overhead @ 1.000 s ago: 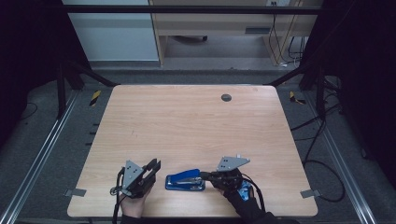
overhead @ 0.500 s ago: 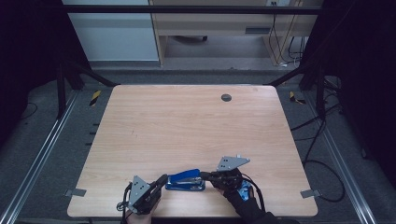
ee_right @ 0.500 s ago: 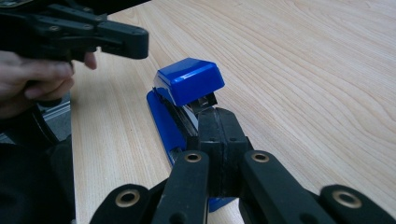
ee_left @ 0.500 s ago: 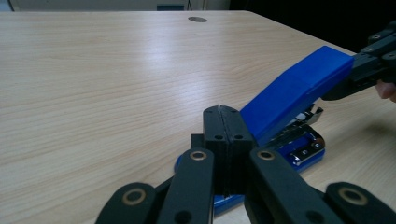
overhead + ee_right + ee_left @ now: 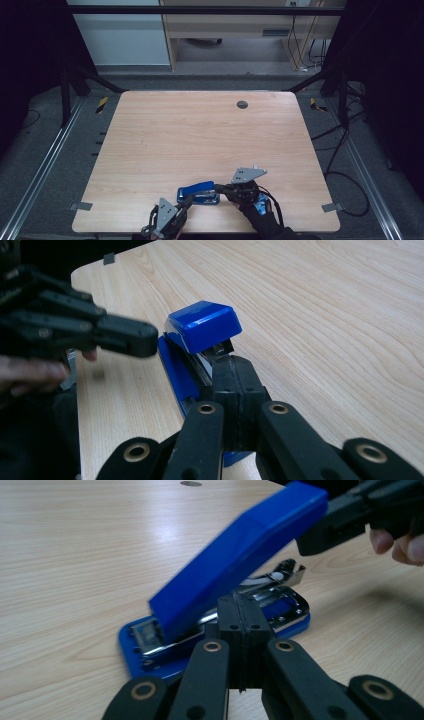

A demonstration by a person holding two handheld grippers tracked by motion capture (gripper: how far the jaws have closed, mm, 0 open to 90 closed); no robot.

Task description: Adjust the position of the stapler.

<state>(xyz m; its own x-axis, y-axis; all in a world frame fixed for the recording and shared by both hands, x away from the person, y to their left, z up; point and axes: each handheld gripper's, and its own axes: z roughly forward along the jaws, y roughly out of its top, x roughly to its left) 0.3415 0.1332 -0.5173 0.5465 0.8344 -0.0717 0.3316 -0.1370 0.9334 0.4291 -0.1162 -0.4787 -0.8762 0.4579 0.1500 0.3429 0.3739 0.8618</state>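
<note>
1. Swinging in from the near-left corner since a second ago, the left tongs have pressed together with nothing between them, their tip now at the stapler's side.
2. Right tongs, also pressed together, hold the blue lid's end raised, seemingly to keep the metal magazine exposed.
3. Left tip, closed to a narrow point, looks aimed to poke at that magazine.
4. Stapler rests on the bench near its front edge, between both hands.
</note>
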